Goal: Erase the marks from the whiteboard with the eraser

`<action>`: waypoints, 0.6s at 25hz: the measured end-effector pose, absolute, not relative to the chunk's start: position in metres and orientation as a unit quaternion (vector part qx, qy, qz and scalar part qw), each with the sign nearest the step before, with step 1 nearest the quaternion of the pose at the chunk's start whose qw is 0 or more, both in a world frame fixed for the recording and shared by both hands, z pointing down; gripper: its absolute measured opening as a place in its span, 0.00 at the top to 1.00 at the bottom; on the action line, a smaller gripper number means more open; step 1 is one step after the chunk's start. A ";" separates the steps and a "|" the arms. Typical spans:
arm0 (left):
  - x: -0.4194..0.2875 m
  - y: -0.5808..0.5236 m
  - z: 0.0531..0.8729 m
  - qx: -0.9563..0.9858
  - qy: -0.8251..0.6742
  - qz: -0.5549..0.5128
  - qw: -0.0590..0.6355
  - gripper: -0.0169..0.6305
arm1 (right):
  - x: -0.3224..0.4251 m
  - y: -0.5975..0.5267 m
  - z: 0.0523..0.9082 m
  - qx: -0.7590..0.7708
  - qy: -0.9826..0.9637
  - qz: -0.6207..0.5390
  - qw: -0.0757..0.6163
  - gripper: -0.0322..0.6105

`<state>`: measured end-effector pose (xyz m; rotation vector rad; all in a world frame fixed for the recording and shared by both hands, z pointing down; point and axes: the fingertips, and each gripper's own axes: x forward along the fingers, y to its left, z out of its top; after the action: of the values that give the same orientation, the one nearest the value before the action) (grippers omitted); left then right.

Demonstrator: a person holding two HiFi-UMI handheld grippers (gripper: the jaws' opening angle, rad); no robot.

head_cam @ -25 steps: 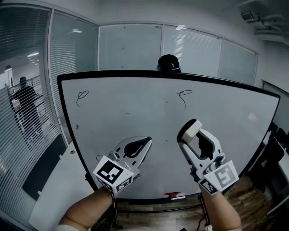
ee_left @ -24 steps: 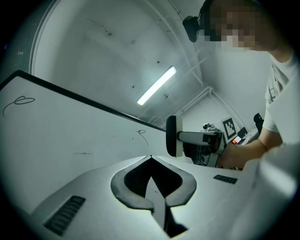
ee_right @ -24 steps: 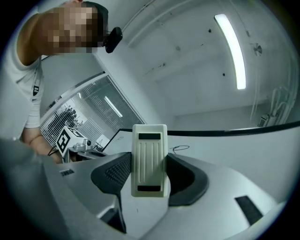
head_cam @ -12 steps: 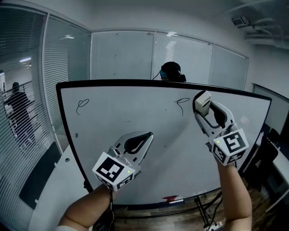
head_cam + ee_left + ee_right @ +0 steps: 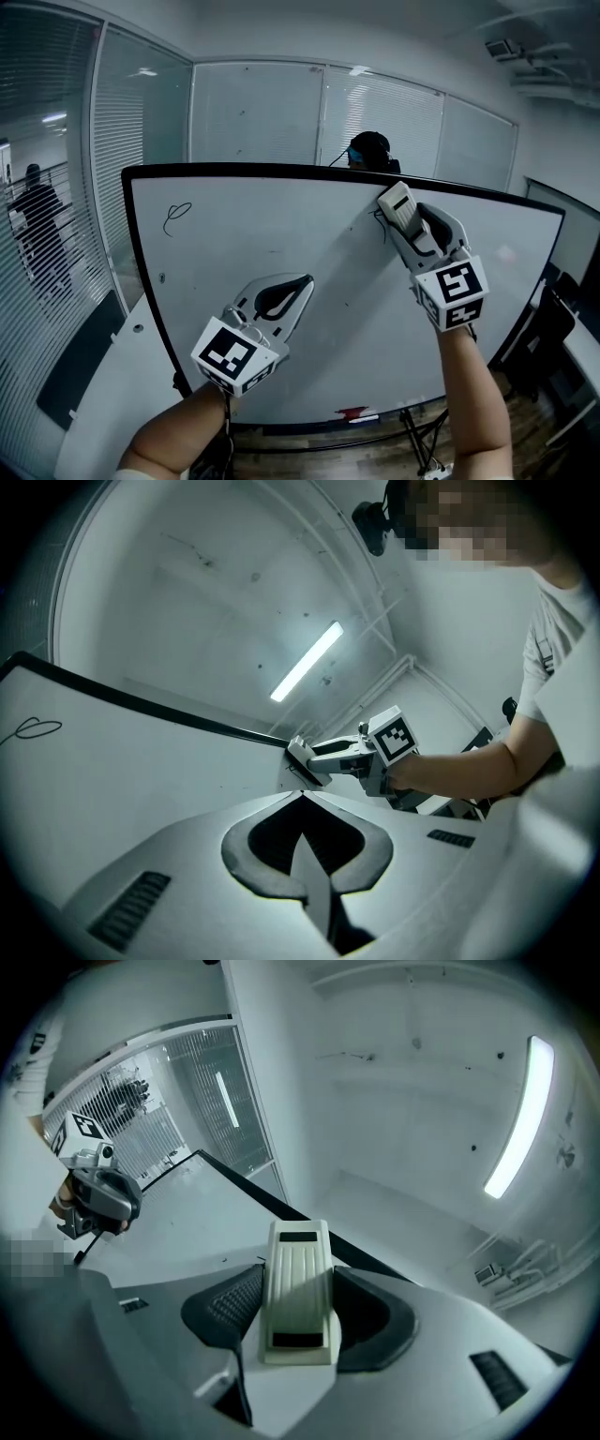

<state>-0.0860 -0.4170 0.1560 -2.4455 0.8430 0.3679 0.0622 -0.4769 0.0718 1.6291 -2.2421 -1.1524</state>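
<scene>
Eraser [image 5: 300,1288] is pinched btwn the jaws of the right gripper [image 5: 405,214], long axis running along the jaws, far end pointing up toward the top edge of the whiteboard [image 5: 309,253]. In head view its face sits on or just off the board, right at the upper-right scribble [image 5: 379,221], which it partly covers; contact can't be confirmed. So that mark lies directly under/beside the eraser, and a short wipe there is prob the next step. The other mark, a small loop [image 5: 176,217], is well apart at upper left, across bare board. The left gripper [image 5: 302,281] is nearer to it but has its jaws pressed together w/ nothing in them, held lower, mid-board. No brand or wording readable on the eraser; only square black-and-white markers on the gripper cubes [image 5: 452,284]. Neither mark reads as letters.
</scene>
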 end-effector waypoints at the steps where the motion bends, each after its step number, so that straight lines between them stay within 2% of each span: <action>1: -0.087 -0.418 0.157 -0.904 0.312 0.137 0.259 0.96 | 0.056 -0.476 0.073 0.538 -0.746 -0.386 0.069 0.59; 15: -0.083 -0.432 0.167 -0.908 0.315 0.136 0.240 0.96 | -0.028 -0.470 0.146 0.465 -0.783 -0.403 0.093 0.59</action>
<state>-0.0835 -0.4321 0.1667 -2.4847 0.8611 0.3726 -0.0278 -0.4696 0.1457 1.3803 -2.3236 -1.1946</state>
